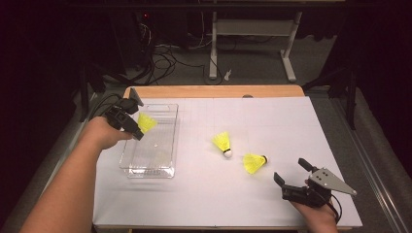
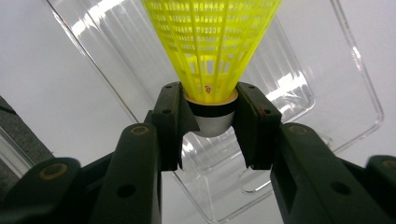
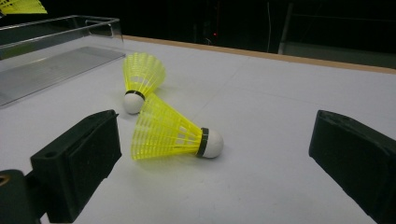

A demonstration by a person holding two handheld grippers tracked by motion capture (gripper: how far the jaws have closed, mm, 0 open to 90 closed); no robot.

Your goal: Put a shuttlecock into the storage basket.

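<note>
The left tool [image 1: 137, 132] has its black jaws clamped on the white rounded cork of a yellow shuttlecock [image 2: 212, 51], pinching it just below the dark band so the slotted plastic skirt flares away from the jaws. It hangs over the clear plastic bin [image 1: 127, 167] by the counter's left edge; holding it by the hard cork rather than the springy skirt keeps the mesh from crushing, and the position suggests a drop into the bin comes next. The bin is rigid and ribbed on its floor, with rounded corners, and looks empty, though glare makes that hard to confirm.

The right tool [image 1: 290, 172] rests near the counter's front right corner, jaws spread wide with nothing between them, aimed at the two shuttlecocks left on the white sheet. The nearer shuttlecock [image 3: 175, 131] lies on its side, cork toward the right edge. The farther shuttlecock [image 3: 141, 79] tilts with its cork on the sheet, just beside the nearer one's skirt.
</note>
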